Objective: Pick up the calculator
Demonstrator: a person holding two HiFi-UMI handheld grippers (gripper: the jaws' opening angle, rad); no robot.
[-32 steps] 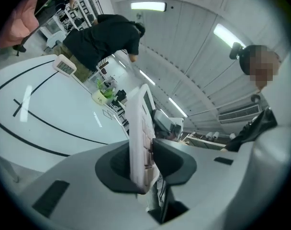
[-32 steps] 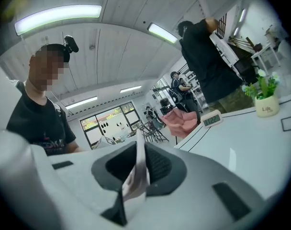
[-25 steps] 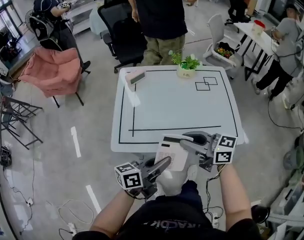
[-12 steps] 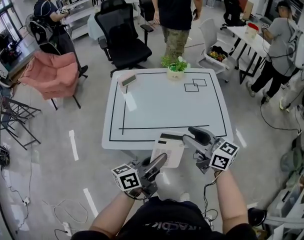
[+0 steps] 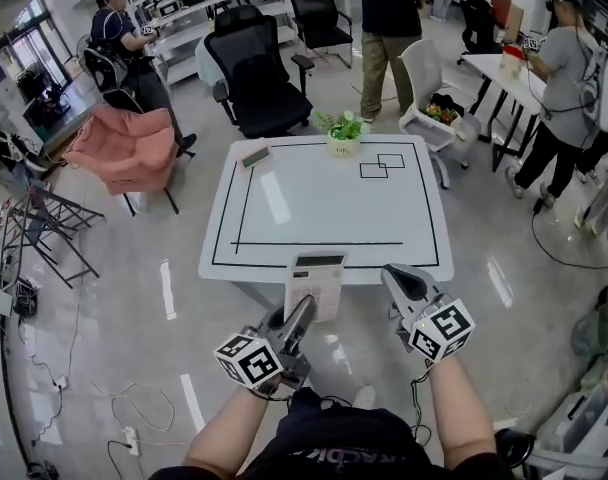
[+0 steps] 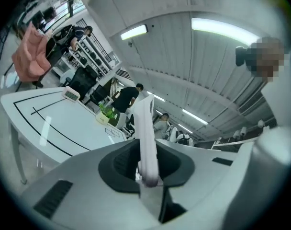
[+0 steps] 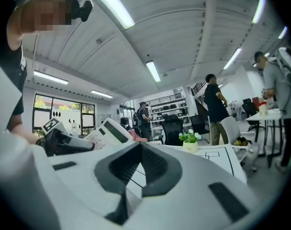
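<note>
The white calculator [image 5: 316, 280] hangs in the air in front of the white table [image 5: 284, 200], off its near edge. My left gripper [image 5: 304, 310] is shut on its lower end from below. In the left gripper view the calculator [image 6: 144, 128] stands edge-on between the jaws, pinched at its bottom. My right gripper [image 5: 399, 276] is to the right of the calculator, apart from it, shut with nothing in it. In the right gripper view the calculator [image 7: 106, 132] shows at the left, keys and display facing the camera, with the left gripper [image 7: 64, 140] under it.
On the table stand a potted plant [image 5: 342, 133] at the far edge and a small device [image 5: 254, 155] at the far left corner; black tape lines mark the top. Office chairs [image 5: 259, 78], a pink chair [image 5: 129, 148] and several people stand around.
The right gripper let go of the calculator, moved off to the right and shut. The left gripper drew the calculator back from the table's near edge. The table now lies farther off.
</note>
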